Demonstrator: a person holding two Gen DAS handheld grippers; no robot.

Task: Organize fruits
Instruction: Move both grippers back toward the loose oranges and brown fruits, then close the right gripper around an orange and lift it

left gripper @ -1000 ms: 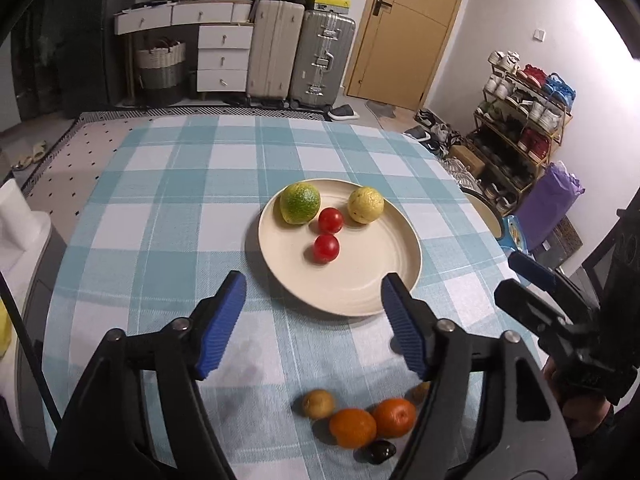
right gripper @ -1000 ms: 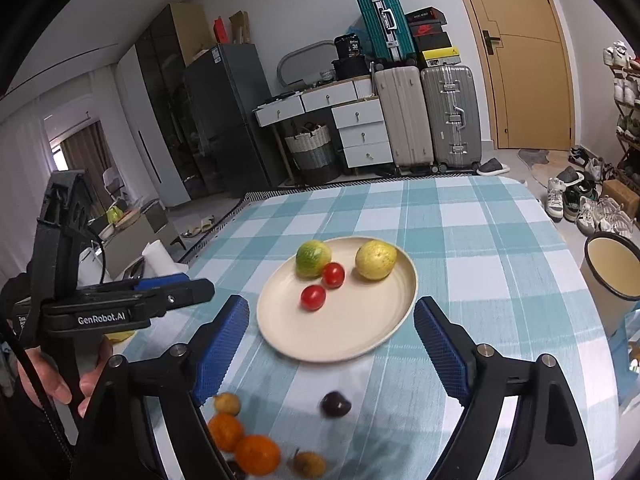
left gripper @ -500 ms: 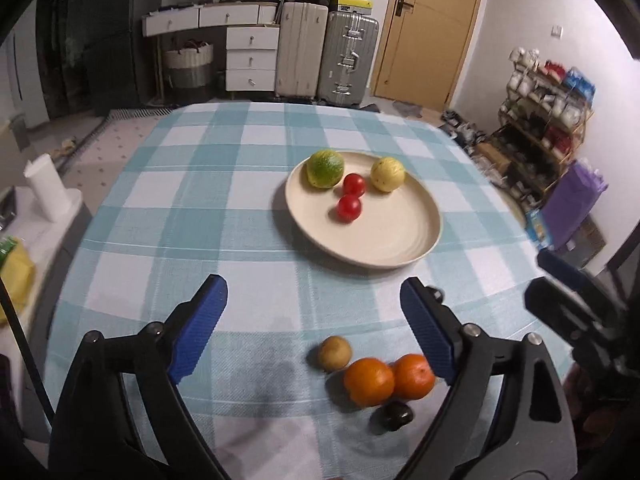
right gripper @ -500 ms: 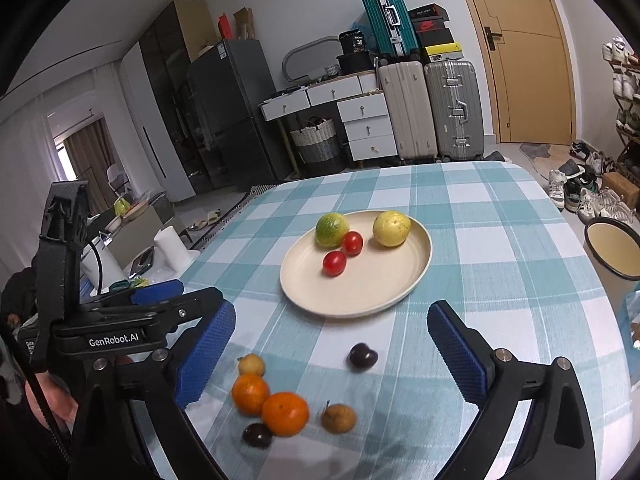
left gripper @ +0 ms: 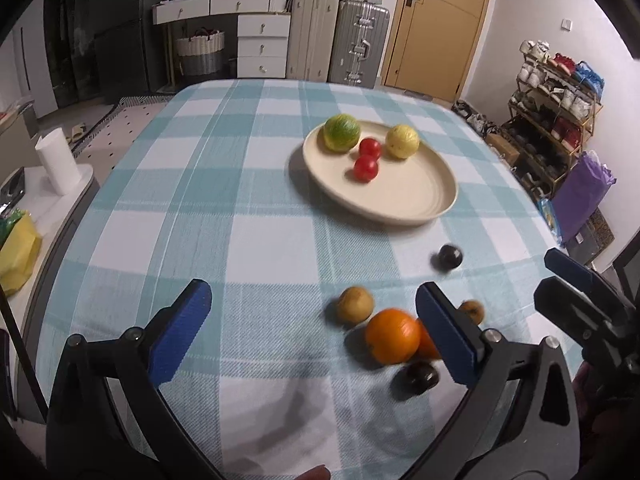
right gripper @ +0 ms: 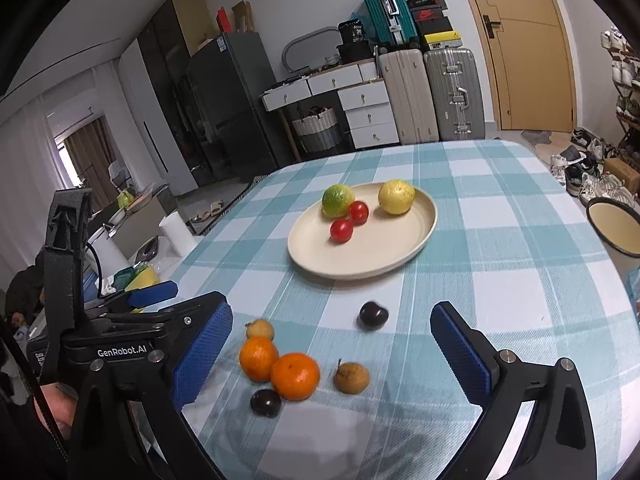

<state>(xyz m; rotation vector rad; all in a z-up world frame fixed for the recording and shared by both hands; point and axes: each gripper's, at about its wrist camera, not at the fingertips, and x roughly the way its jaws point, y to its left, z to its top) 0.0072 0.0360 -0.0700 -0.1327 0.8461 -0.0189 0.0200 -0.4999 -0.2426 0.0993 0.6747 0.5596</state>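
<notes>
Left gripper [left gripper: 312, 328] jaws opening, empty; right gripper [right gripper: 332, 348] jaws opening, empty. Loose oranges [right gripper: 295, 376] lay lower centre on bench [right gripper: 500, 280], plate [right gripper: 400, 256] above. Round, firm, rollable: grip across middle.

The tablecloth [right gripper: 500, 240] has a check pattern in light teal and white. The plate [right gripper: 360, 264] is cream. On it are a green-yellow fruit [right gripper: 337, 200], a pale yellow fruit [right gripper: 396, 197] and two red tomatoes [right gripper: 341, 230]. On the cloth are two oranges [right gripper: 295, 376] (bright orange), two brownish fruits [right gripper: 351, 377] and two very dark, almost black fruits [right gripper: 373, 315]. The gripper pads [right gripper: 202, 354] are blue.
</notes>
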